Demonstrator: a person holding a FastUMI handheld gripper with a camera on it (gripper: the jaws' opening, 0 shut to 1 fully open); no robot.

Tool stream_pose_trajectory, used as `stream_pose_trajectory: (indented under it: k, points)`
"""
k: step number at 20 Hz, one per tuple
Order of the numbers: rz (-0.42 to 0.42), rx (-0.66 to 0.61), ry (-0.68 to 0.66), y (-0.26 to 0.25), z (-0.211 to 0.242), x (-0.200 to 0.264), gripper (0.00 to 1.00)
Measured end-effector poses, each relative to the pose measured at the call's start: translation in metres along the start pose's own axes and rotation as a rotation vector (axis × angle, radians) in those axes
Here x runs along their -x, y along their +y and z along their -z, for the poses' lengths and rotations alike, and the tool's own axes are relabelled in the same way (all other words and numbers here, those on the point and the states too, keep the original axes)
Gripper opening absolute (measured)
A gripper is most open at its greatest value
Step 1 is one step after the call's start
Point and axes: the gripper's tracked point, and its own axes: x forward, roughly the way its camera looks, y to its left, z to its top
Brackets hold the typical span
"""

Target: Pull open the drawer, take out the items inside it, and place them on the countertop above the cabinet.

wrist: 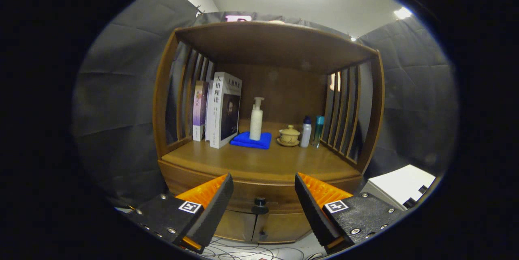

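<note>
A wooden cabinet stands ahead of me, its countertop (259, 162) open at the front under a wooden roof. Below the countertop runs the drawer front (265, 194), shut, with a small dark round knob (260, 202) at its middle. My gripper (263, 183) is open, its fingers wide apart, and the knob shows between and a little beyond the fingertips. Nothing is held between the fingers. What lies inside the drawer is hidden.
On the countertop stand upright books (221, 110), a white pump bottle (256, 119) on a folded blue cloth (251, 140), a lidded tea cup (289, 135) and two small bottles (312, 131). Slatted sides close the shelf. Two lower doors (259, 225), floor cables, a white box (399, 185) at right.
</note>
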Motion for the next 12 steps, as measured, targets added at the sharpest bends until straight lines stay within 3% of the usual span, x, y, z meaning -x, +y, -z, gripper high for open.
stream_pose_trajectory:
  k: [4,8,12]
  points:
    - [0.014,-0.106,0.074,0.005,0.040,-0.016,0.95]
    - [0.062,-0.103,0.114,-0.006,0.077,-0.036,0.95]
    - [0.047,-0.106,0.162,0.001,0.106,-0.058,0.95]
